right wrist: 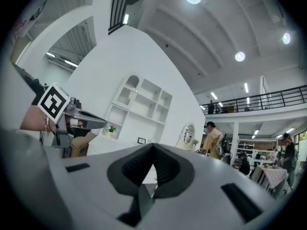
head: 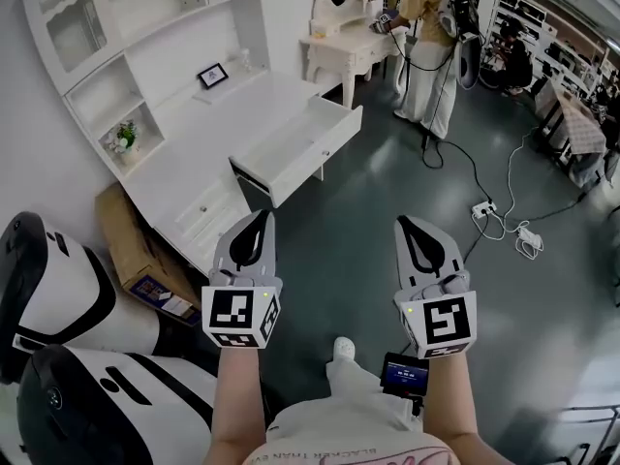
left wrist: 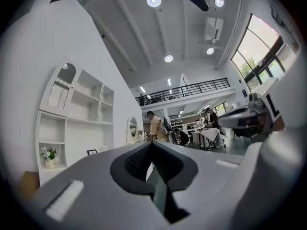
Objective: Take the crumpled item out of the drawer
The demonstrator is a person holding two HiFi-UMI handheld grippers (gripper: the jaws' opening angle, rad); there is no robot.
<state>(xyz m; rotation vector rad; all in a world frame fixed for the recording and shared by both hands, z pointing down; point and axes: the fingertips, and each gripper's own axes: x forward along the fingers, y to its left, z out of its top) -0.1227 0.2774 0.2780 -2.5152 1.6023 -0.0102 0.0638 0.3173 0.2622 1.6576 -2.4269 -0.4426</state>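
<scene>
A white desk [head: 184, 187] with shelves stands at the left, and its drawer [head: 302, 149] is pulled out over the grey floor. No crumpled item shows in the drawer from the head view. My left gripper [head: 260, 219] is held in the air well short of the drawer, shut and with nothing in it. My right gripper [head: 404, 224] hovers beside it over the floor, also shut and holding nothing. In the left gripper view the left gripper [left wrist: 152, 143] points level at the room. In the right gripper view the right gripper [right wrist: 152, 147] points toward the shelves [right wrist: 139, 104].
A cardboard box [head: 126, 240] leans at the desk's near end, with white rounded machines [head: 68, 308] beside it. A person [head: 426, 37] stands by a vanity table [head: 344, 51] at the back. Cables and a power strip [head: 504, 223] lie on the floor at right.
</scene>
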